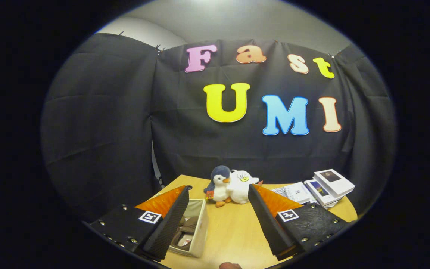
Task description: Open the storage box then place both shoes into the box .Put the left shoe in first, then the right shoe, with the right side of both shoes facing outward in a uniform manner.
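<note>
My jaws (pixel 218 194) are released, spread wide apart with nothing between them, and they hang above the desk (pixel 230 231). Right at six o'clock, closest to me, I see a small rounded thing (pixel 230 265) poking in; I cannot tell what it is. Just ahead, at about seven o'clock from the middle of the desk, sits the box (pixel 200 233). It is open at the top, and its near side is partly hidden behind my left finger. Inside it I see brown shoes (pixel 186 229) lying down low; I cannot tell which way they face. Farther on, at twelve o'clock between my finger tips, two soft toys stand side by side and touch: a blue and white penguin (pixel 219 185) and a white duck (pixel 242 185). At about two o'clock, beyond my right finger, a few white books (pixel 327 185) lie in a loose pile on the desk. Behind it all hangs the black cloth wall (pixel 125 123).
</note>
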`<control>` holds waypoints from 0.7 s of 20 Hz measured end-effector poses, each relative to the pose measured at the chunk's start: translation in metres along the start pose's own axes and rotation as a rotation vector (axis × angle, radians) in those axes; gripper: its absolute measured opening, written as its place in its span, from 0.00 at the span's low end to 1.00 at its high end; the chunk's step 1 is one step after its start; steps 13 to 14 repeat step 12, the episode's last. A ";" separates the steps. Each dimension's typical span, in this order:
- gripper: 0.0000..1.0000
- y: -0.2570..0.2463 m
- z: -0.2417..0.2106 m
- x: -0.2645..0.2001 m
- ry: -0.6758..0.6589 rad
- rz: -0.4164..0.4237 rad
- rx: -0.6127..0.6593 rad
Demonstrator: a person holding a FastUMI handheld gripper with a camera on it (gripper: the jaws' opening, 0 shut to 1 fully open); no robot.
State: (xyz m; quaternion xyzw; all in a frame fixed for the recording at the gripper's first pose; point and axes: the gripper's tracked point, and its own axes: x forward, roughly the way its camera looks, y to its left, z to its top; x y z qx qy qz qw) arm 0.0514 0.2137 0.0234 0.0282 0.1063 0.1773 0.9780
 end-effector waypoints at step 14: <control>0.97 -0.158 0.015 -0.060 -0.148 -0.223 0.036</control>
